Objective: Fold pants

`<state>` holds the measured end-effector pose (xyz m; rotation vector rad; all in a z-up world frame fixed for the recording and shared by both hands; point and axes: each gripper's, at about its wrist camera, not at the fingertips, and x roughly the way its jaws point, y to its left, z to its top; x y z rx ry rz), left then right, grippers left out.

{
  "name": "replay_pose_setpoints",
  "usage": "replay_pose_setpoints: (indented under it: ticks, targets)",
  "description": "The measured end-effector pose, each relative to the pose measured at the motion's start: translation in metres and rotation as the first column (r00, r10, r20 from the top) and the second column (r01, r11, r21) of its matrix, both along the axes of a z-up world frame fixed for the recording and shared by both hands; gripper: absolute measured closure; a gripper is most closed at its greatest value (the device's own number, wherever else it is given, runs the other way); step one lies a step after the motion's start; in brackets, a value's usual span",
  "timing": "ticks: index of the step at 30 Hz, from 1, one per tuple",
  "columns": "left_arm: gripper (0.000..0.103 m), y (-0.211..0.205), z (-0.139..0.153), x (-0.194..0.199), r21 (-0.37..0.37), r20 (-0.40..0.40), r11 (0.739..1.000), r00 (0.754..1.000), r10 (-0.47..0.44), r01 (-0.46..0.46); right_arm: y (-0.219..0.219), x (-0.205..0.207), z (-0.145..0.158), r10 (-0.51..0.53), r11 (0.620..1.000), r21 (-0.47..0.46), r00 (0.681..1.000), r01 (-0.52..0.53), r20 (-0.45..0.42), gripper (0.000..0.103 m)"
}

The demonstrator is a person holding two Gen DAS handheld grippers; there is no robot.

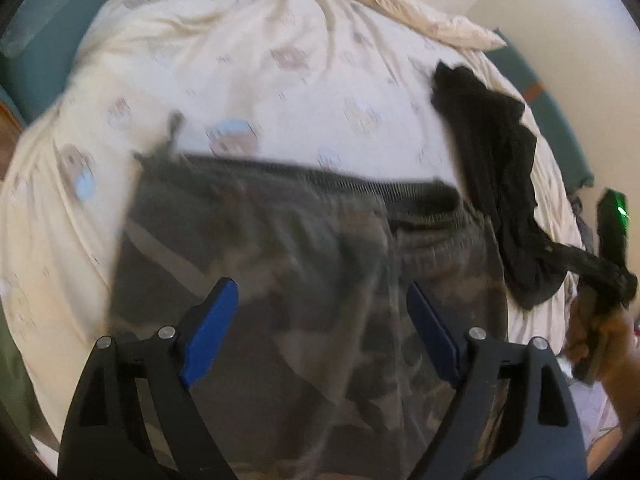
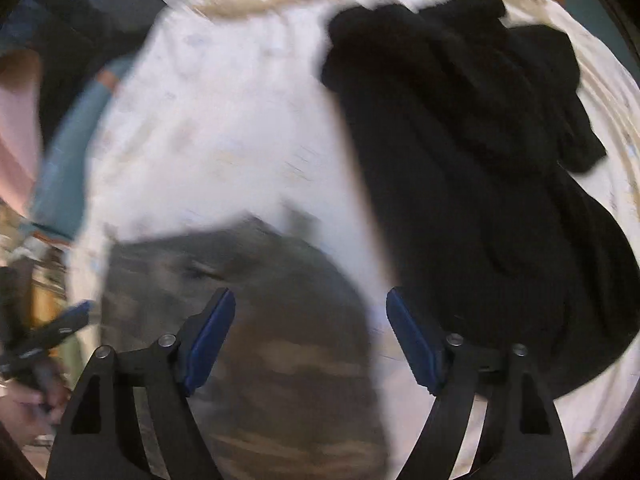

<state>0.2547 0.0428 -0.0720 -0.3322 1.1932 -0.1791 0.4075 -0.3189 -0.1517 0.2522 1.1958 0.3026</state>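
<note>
Camouflage pants (image 1: 288, 280) with a dark ribbed waistband (image 1: 360, 188) lie flat on a cream patterned bedsheet (image 1: 248, 60). My left gripper (image 1: 320, 316) hovers open over them, jaws wide apart and empty. In the right wrist view, blurred by motion, the same pants (image 2: 280, 340) lie below my right gripper (image 2: 310, 328), which is open and empty, with a black garment (image 2: 460, 160) to its right. The right gripper also shows at the far right of the left wrist view (image 1: 600, 292), where the black garment (image 1: 496, 168) lies beside the pants.
A cream pillow or duvet (image 1: 400, 0) lies at the head of the bed. A teal bed edge (image 1: 560, 120) runs along the right side, with a white wall behind. The left gripper shows at the left edge of the right wrist view (image 2: 52, 332).
</note>
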Motion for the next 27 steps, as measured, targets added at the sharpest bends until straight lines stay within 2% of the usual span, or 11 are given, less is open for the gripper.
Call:
replay_pose_setpoints:
  ticks: [3,8,10,12,13,14,16,20,22,24,27]
  targets:
    - [0.019,-0.014,-0.016,-0.005,-0.004,-0.051,1.0,0.999,0.016,-0.016,-0.01,0.011,-0.035,-0.005,1.0,0.027,0.998,0.006,-0.066,0.037]
    - [0.019,-0.023,-0.03,-0.006,0.029,-0.084,0.999,0.996,0.029,-0.026,0.01,0.022,-0.048,0.049,0.998,0.038,0.998,-0.048,-0.026,0.04]
    - [0.019,-0.027,-0.034,-0.003,0.047,-0.092,0.999,0.995,0.024,-0.02,0.017,0.027,-0.053,0.071,0.996,0.063,0.997,-0.069,-0.039,0.048]
    - [0.019,-0.029,-0.037,0.0,0.064,-0.092,0.998,0.995,0.034,-0.029,0.021,0.024,-0.05,0.097,0.993,0.068,0.995,-0.094,-0.031,0.088]
    - [0.019,-0.029,-0.038,-0.001,0.066,-0.093,0.997,0.995,0.041,-0.035,0.022,0.023,-0.045,0.106,0.993,0.05,0.994,-0.106,-0.004,0.089]
    - [0.019,-0.029,-0.04,-0.001,0.066,-0.102,0.997,0.994,0.046,-0.039,0.021,0.02,-0.039,0.107,0.993,0.046,0.994,-0.108,0.022,0.097]
    - [0.019,-0.033,-0.049,0.002,0.087,-0.135,0.996,0.99,0.037,-0.026,0.012,0.007,-0.015,0.107,0.99,0.087,0.991,-0.114,0.08,0.098]
    - [0.019,-0.037,-0.063,0.006,0.138,-0.167,0.99,0.986,0.022,0.001,-0.014,-0.02,0.024,0.052,0.994,0.082,0.984,-0.067,0.169,0.098]
    - [0.019,-0.038,-0.065,0.008,0.148,-0.169,0.989,0.985,0.028,-0.002,-0.033,-0.021,0.021,0.0,0.999,0.054,0.987,-0.008,0.162,0.098]
    - [0.019,-0.042,-0.062,0.01,0.154,-0.159,0.988,0.987,0.016,0.008,-0.049,-0.013,-0.003,-0.042,0.997,0.061,0.995,0.037,0.091,0.098]
    - [0.019,-0.058,-0.049,0.015,0.171,-0.123,0.984,0.992,-0.029,0.05,-0.05,-0.008,-0.022,-0.027,0.999,-0.015,0.996,0.028,0.081,0.098]
